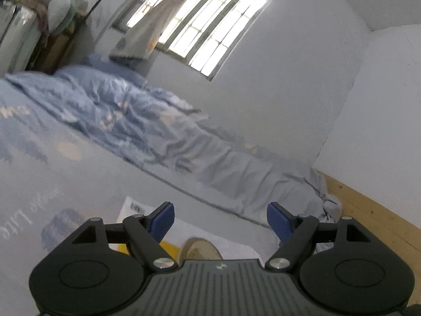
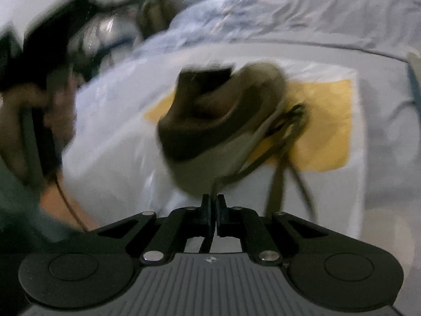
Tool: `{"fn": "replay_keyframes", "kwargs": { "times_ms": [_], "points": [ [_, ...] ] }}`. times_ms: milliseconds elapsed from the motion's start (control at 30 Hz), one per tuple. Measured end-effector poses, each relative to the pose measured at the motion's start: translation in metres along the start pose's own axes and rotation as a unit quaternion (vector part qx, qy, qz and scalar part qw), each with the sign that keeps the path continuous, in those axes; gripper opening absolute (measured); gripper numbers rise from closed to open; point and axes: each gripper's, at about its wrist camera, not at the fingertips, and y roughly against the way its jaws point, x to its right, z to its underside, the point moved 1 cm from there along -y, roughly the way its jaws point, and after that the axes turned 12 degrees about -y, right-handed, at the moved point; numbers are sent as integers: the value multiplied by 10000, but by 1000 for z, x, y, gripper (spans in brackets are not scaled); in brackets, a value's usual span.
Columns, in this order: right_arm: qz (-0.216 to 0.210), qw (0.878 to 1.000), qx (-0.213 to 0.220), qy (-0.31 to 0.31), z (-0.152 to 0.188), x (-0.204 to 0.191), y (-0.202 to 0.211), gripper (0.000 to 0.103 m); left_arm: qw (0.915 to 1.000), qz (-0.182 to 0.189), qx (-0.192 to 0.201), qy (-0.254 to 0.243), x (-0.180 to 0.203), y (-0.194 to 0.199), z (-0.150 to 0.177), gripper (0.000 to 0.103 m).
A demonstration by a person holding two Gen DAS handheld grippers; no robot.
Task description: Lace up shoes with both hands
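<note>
Shoe point(image 2: 221, 121) on yellow sheet point(image 2: 323, 121) | right gripper point(image 2: 213, 202) pinching lace point(image 2: 252, 168) | left gripper point(image 1: 220, 218) wide

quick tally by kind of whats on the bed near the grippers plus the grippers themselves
grippers: 2, left gripper open, right gripper shut on a lace
shoes: 1, the shoe
yellow sheets: 1, yellow sheet under the shoe
white plastic sheets: 1, white plastic sheet
total: 5
</note>
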Motion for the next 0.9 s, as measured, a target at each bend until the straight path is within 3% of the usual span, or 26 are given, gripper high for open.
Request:
{"fn": "replay_keyframes", "kwargs": {
  "times_ms": [100,167,333,667,767,900],
  "points": [
    [-325,9967,439,-604,-14,24,20,4,9996,155,-201,114,2,-4,3,77],
    [-736,9858,778,-1295,-23,44,32,4,9987,356,-352,112,5,-8,6,77],
    [-1628,9393,1564,-2585,-33,77,45,4,9927,959,-725,-13,21,-16,18,77],
    [-3014,8609,2408,-3317,-51,99,45,4,9660,2000,-1056,-1251,90,-31,51,77],
    [-3137,8546,2432,-3349,-60,104,41,4,9604,2133,-970,-1505,99,-41,51,77],
    [-2976,8625,2377,-3331,-65,111,33,4,9525,2292,-1013,-1730,106,-48,56,77]
  ]
}}
